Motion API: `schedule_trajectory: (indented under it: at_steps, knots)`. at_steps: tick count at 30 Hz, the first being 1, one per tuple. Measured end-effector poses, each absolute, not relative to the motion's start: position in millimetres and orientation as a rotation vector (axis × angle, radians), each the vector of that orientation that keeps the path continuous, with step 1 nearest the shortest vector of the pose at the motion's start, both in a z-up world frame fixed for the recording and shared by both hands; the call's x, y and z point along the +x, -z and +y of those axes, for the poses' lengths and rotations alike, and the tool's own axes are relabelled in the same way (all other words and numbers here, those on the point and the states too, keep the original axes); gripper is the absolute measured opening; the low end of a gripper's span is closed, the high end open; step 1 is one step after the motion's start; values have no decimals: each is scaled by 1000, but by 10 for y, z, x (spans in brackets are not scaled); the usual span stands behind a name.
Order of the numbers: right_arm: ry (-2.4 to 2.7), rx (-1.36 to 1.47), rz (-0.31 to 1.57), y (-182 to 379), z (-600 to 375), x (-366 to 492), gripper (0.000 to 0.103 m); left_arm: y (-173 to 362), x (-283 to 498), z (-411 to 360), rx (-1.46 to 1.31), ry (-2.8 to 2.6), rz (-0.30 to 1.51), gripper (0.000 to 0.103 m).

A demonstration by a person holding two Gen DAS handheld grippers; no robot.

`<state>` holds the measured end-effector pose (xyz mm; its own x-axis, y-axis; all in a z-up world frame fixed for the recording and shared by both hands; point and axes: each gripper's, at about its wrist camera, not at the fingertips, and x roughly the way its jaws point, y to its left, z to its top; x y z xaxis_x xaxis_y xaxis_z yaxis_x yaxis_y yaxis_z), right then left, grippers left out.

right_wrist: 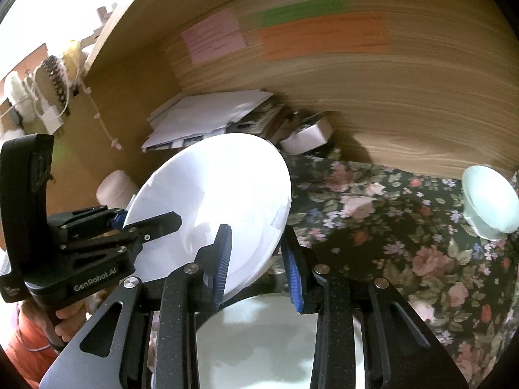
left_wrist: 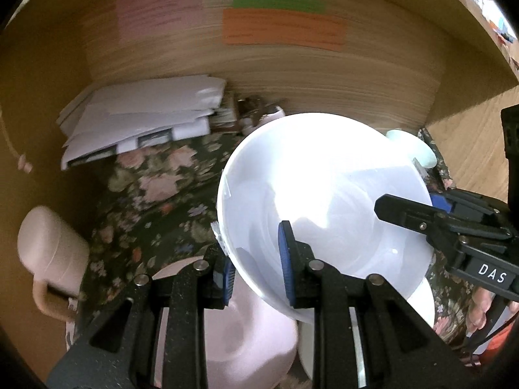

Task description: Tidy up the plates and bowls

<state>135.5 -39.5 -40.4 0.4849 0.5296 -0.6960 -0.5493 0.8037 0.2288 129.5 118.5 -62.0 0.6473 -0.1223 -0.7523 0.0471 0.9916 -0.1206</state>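
A large white bowl [left_wrist: 324, 194] is held tilted above the floral cloth, gripped at both sides of its rim. My left gripper [left_wrist: 258, 265] is shut on its near rim, one blue pad inside and one outside. My right gripper [right_wrist: 258, 259] is shut on the opposite rim of the same white bowl [right_wrist: 214, 201]; it also shows in the left wrist view [left_wrist: 418, 214]. Below lie a pink plate [left_wrist: 246, 334] and a white plate [right_wrist: 269, 340]. A pale green bowl [right_wrist: 489, 204] stands at the far right.
A floral cloth [right_wrist: 373, 227] covers the desk inside a wooden alcove [right_wrist: 356, 97]. A stack of white papers [left_wrist: 139, 116] and a small white box [right_wrist: 306, 137] sit at the back. A pink mug [left_wrist: 52, 253] stands on the left.
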Motion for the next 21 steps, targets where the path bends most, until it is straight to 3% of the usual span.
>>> schedule_trajectory:
  at_steps: [21]
  knots:
    - [-786,-75,929,751,193,1155,29,897,741,1763,-193,-24,879,24]
